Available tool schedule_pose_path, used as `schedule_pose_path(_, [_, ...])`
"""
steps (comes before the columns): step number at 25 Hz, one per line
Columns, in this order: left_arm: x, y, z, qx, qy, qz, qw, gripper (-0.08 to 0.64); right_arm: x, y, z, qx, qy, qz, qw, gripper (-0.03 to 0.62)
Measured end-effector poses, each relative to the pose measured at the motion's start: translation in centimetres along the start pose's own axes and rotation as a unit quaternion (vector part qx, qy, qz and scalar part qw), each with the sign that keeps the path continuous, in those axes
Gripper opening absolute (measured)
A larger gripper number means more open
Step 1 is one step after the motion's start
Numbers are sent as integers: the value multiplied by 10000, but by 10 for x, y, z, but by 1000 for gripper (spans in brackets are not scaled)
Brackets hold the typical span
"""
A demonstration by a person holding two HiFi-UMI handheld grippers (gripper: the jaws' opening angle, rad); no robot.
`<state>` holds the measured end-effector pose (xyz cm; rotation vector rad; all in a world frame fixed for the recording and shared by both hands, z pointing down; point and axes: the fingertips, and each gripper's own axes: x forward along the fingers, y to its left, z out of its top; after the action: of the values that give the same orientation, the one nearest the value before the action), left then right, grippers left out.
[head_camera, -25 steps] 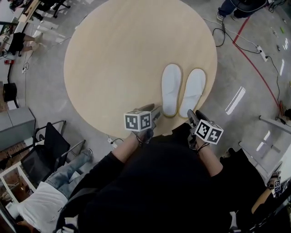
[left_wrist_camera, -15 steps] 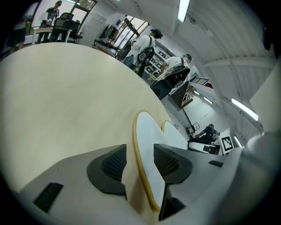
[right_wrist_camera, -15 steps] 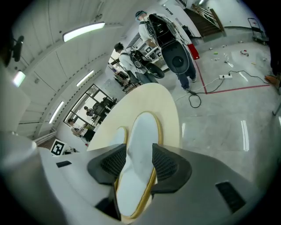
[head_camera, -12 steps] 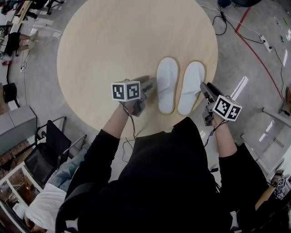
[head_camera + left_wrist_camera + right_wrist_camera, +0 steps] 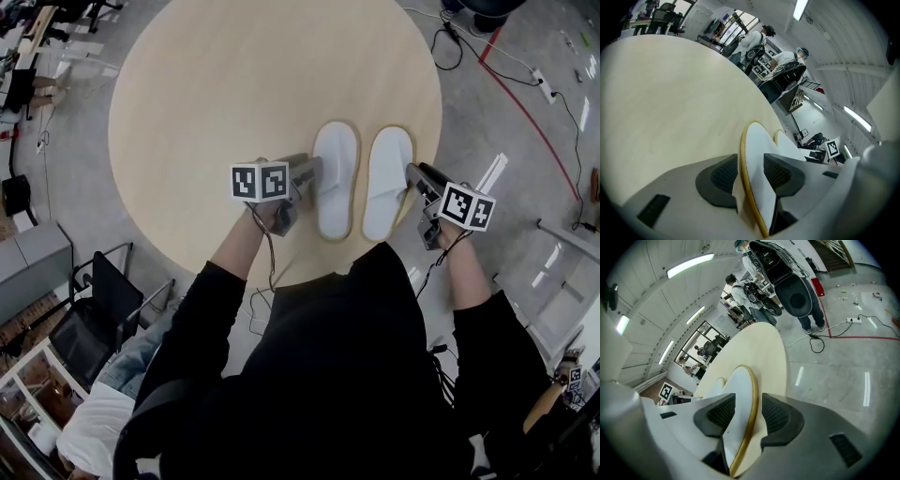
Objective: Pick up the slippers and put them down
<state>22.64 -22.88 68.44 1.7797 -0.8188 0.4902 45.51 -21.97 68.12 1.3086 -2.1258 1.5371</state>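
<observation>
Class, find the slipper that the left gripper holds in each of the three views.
Head view: left slipper, centre, beside the right slipper.
Left gripper view: left slipper bottom centre, between the jaws.
Right gripper view: a sliver left of centre, behind the right slipper.
Shared landmark: the round table.

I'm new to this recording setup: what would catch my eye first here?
A pair of flat white fabric slippers with tan rims, left slipper and right slipper, are side by side at the near edge of the big round pale wooden table. The left slipper's outer edge is between the jaws of the left hand-held gripper, and the right slipper's is likewise in the right hand-held gripper.
</observation>
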Motion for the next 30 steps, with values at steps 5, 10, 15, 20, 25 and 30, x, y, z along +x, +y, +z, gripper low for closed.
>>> schedule_pose_path(5, [6,-12,-6,-287,-22,-192,9994,186,10,16,-5,346,-40,292,9990,184])
schedule_pose_path(10, [2,-14,-8,-873,-247,-518,9945,186,5,14,-3,1079,-203,585,9922,172])
schedule_pose_path(15, [-9,-24,1,-930,-688,-963,9886,184,0,15,-1,1398,-340,835,9861,133])
schedule_pose_path(20, [-11,-30,1,-838,-775,-1145,9868,173,-1,25,6,1346,-421,1217,9825,123])
schedule_pose_path(25, [-11,-22,-8,-876,-704,-833,9902,92,-5,32,10,1155,-485,1327,9832,109])
schedule_pose_path(30, [-11,-18,-8,-954,-783,-706,9898,72,-5,31,12,1254,-667,1309,9812,40])
